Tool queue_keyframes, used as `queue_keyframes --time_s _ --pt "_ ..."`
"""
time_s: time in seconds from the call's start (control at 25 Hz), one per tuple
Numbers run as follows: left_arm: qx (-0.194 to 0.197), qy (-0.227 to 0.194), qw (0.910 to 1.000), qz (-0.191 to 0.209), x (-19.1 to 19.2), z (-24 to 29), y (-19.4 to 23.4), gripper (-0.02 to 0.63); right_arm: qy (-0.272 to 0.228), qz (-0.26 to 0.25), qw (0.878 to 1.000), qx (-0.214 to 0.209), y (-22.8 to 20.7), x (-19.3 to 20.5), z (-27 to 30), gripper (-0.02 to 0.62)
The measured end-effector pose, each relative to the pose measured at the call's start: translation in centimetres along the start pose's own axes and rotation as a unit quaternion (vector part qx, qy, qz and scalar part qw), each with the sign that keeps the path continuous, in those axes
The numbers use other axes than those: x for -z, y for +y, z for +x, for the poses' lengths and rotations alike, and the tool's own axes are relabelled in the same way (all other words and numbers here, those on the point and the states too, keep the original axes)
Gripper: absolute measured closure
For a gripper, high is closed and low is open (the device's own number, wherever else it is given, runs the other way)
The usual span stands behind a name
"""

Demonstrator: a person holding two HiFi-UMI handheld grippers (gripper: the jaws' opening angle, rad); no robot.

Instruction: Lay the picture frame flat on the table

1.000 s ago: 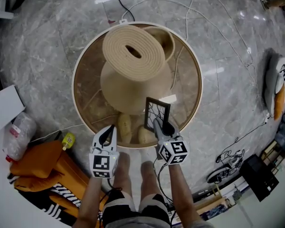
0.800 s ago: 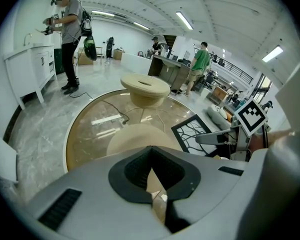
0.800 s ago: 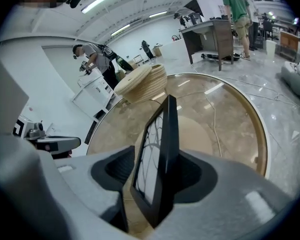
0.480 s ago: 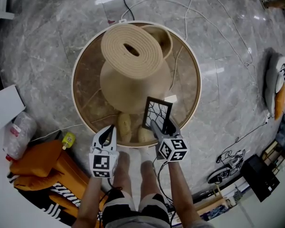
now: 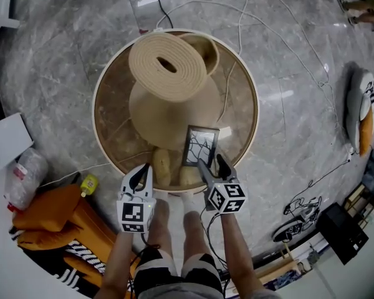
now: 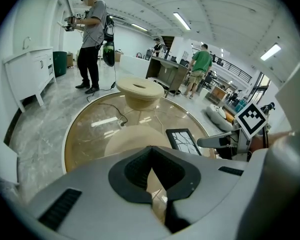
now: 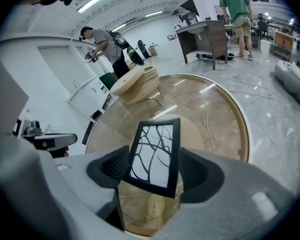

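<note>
The picture frame [image 5: 201, 147], black with a pattern of dark branches on white, is lying on the round glass table [image 5: 256, 114], in the lower right part of the table top in the head view, close to the near rim. In the left gripper view it is looking flat on the glass; whether its near edge is fully down, I cannot tell.

The right gripper [image 5: 209, 159] is pointing down at the frame from below it in the head view. Its jaws have just been opening and are now standing wide apart. In the right gripper view the frame is sitting between them, and neither pad is pressing on its edges, so the frame is released.

The left gripper [image 5: 144, 169] is hovering over the near rim of the table, to the left of the frame and apart from it. Its jaws are closed together with nothing between them.

In the upper part of the table top a beige ribbed disc [image 5: 167, 66] with a slot is standing. An orange bag [image 5: 50, 213] is lying on the marble floor [image 5: 299, 73] in the lower left of the head view.
</note>
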State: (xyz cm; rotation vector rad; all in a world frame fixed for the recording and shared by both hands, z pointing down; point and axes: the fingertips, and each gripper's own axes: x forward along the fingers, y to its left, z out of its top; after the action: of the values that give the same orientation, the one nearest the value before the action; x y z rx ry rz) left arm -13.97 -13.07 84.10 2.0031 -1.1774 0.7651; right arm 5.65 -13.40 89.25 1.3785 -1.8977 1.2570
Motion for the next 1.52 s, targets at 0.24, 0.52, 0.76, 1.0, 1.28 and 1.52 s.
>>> queue_keyframes --time_s 0.24,0.52,0.76,1.0,1.28,1.52 --pt "-0.005 -0.017 0.9998 0.011 -1.8 -1.4 -1.2 0.589 -0.014 -0.024 1.0 -0.005 0.6 -1.4 -1.8 0.287" --pt "-0.012 -0.043 0.9987 0.025 -5.2 -4.8 -2.8 0.589 -0.034 -0.045 0.998 -0.019 2.6 -4.2 -6.0 0.293" --pt "-0.019 -0.077 0.9957 0.047 -9.4 -8.0 -4.6 0.589 -0.073 -0.076 0.994 -0.027 4.4 -8.4 -9.9 0.357" --pt "-0.03 -0.114 0.9908 0.066 -13.6 -12.5 -6.9 0.589 -0.116 -0.13 0.984 -0.034 7.4 -12.1 -15.2 0.408" --pt "-0.038 -0.155 0.9825 0.097 -17.5 -18.0 -10.4 0.589 -0.168 -0.171 0.97 -0.048 10.6 -15.8 -22.0 0.478" --pt "-0.051 -0.19 0.9747 0.107 -19.8 -23.4 -13.3 0.589 -0.217 -0.21 0.951 -0.06 13.3 -18.3 -28.5 0.526"
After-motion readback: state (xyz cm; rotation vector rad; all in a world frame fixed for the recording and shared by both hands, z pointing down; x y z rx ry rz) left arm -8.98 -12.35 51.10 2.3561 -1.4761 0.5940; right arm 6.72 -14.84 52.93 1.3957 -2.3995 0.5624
